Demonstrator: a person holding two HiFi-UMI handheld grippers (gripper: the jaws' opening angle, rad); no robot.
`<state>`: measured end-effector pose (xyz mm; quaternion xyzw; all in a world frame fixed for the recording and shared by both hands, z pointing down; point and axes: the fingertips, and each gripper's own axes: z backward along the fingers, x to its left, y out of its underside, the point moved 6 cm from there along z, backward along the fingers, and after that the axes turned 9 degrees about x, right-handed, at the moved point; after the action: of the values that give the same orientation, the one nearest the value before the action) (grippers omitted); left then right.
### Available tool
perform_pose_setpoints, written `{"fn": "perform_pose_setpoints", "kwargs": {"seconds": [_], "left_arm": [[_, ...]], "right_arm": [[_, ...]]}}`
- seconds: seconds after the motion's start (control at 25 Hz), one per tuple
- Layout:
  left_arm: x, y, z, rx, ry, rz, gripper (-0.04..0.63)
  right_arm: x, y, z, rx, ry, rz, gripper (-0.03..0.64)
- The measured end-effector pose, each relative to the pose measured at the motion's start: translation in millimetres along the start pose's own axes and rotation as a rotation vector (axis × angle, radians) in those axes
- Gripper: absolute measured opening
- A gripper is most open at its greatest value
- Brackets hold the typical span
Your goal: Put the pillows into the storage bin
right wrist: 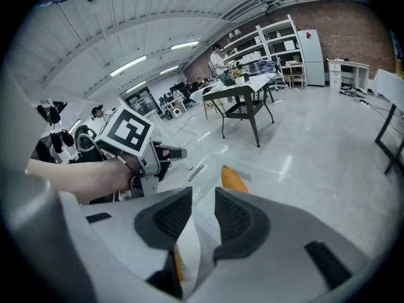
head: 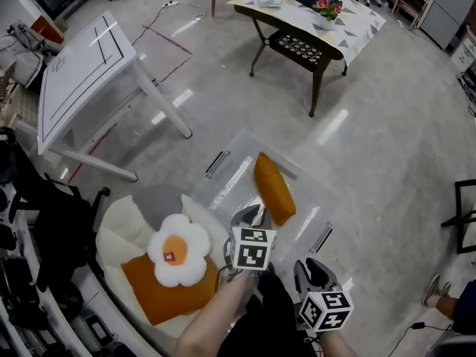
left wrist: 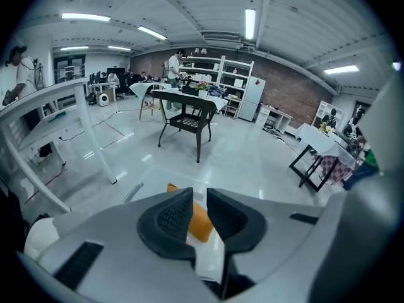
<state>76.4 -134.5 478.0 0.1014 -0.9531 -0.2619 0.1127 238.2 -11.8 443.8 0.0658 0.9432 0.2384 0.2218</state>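
The left gripper (left wrist: 199, 196) pointed down at the shiny floor (left wrist: 246, 156). Its two dark fingers (left wrist: 172, 216) stood a little apart, with nothing held between them. Behind the gap lay an orange pillow (left wrist: 201, 225) in a clear bin (left wrist: 132, 193). Farther off stood a black table (left wrist: 186, 109). A white table (left wrist: 57, 103) stood at the left. A person (left wrist: 173, 68) stood by white shelves (left wrist: 222, 74).

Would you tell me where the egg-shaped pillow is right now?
Head view, lower left: the egg-shaped pillow lies on an orange pillow, left of the clear bin.
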Motion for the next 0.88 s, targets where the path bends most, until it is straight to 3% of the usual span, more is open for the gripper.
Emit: {"fn": "perform_pose_setpoints", "kwargs": {"seconds": [0.36,0.6,0.88], "left_arm": [[74.6,76.1,24.2,0.047,-0.108,0.215,0.126],[130.0,139.8,51.2,0.062,-0.226,0.422,0.141],[170.0,236.0,78.4,0.095,-0.358,0.675,0.152]], "right_arm": [[37.3,-11.0,-46.5,0.097,-0.088,0.139,0.112],[84.3,-10.5,-85.4,0.2,-0.189,0.281,0.11],[134.4,18.0,-123.3,0.325,-0.293,0.43,0.11]]}}
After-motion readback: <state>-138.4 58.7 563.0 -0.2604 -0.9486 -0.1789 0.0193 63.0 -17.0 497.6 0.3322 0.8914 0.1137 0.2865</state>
